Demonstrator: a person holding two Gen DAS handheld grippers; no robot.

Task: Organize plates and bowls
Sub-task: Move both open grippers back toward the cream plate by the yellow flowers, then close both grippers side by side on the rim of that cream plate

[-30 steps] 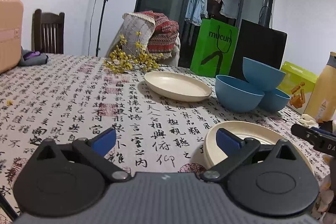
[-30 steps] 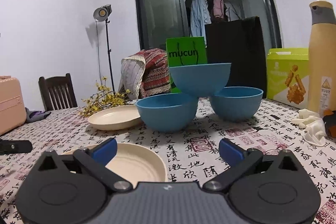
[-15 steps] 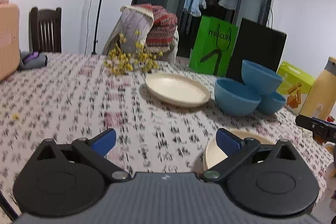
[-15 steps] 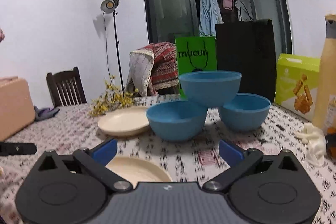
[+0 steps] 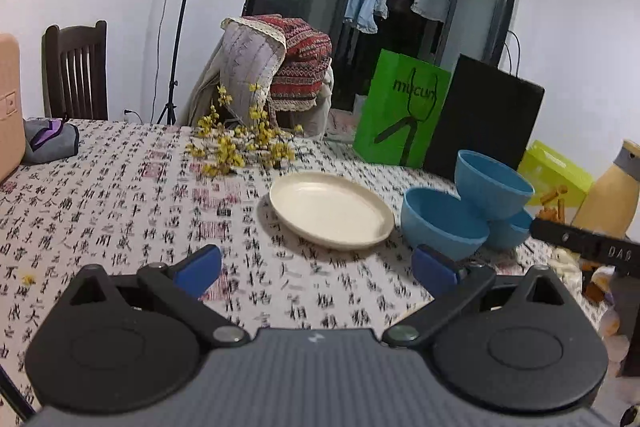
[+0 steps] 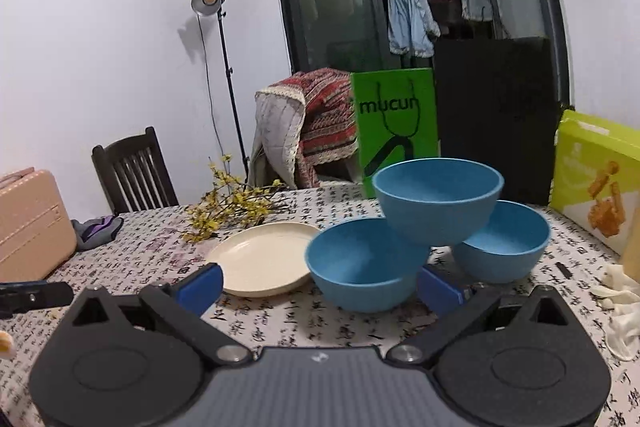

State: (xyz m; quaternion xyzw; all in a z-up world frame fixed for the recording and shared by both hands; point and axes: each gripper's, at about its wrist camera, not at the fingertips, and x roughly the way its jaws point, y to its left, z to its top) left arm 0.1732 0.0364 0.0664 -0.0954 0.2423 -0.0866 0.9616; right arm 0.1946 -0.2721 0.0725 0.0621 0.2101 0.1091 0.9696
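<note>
Beyond the empty, spread-open right hand-held gripper (image 6: pixel 318 287) sit three blue bowls (image 6: pixel 436 205) beside a cream plate (image 6: pixel 262 257).

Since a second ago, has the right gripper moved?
Yes. The right gripper has risen: the bowls now sit lower against the green bag, interiors showing.

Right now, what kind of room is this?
Probably a dining room in someone's home: a table with a calligraphy-print tablecloth holding three blue bowls, a dark wooden chair, and clothes hanging behind glass doors.
</note>
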